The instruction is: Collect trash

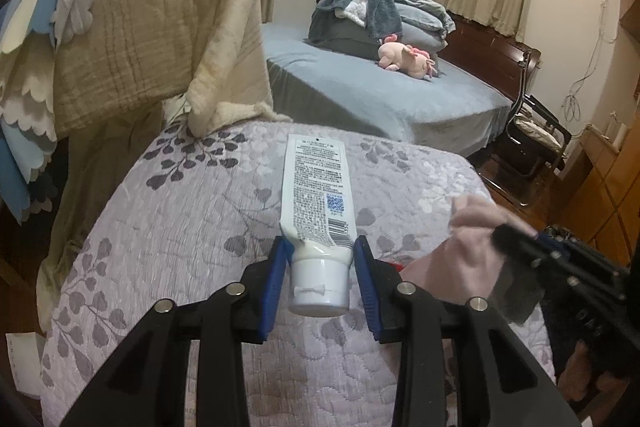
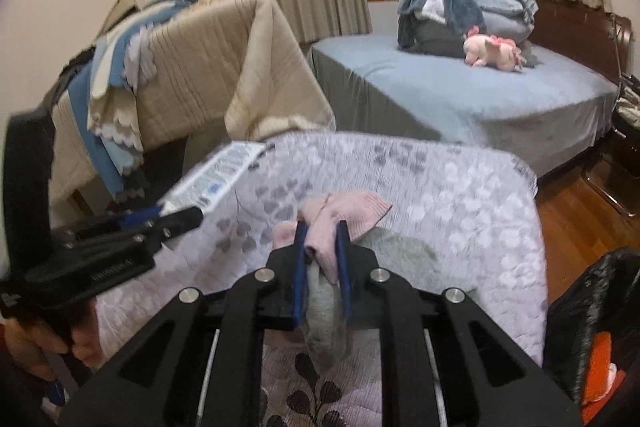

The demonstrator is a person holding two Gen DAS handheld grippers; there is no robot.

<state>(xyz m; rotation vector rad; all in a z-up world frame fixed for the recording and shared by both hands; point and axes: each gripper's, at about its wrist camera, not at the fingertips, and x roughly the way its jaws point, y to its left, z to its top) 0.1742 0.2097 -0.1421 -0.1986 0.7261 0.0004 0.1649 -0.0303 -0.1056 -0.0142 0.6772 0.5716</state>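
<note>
Left wrist view: left gripper (image 1: pixel 320 251) pinches white tube (image 1: pixel 314 187); right gripper (image 2: pixel 322 231) clamps pink sock (image 2: pixel 344 211).

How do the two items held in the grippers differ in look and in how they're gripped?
The left gripper holds a white tube, rigid-looking and printed with text and a barcode; the right gripper holds a pink-and-grey sock, soft and crumpled. The tube is held near its cap end and points straight away along the fingers; the sock is pinched mid-length and droops on both sides. Both hang above the purple leaf-patterned quilt.
</note>
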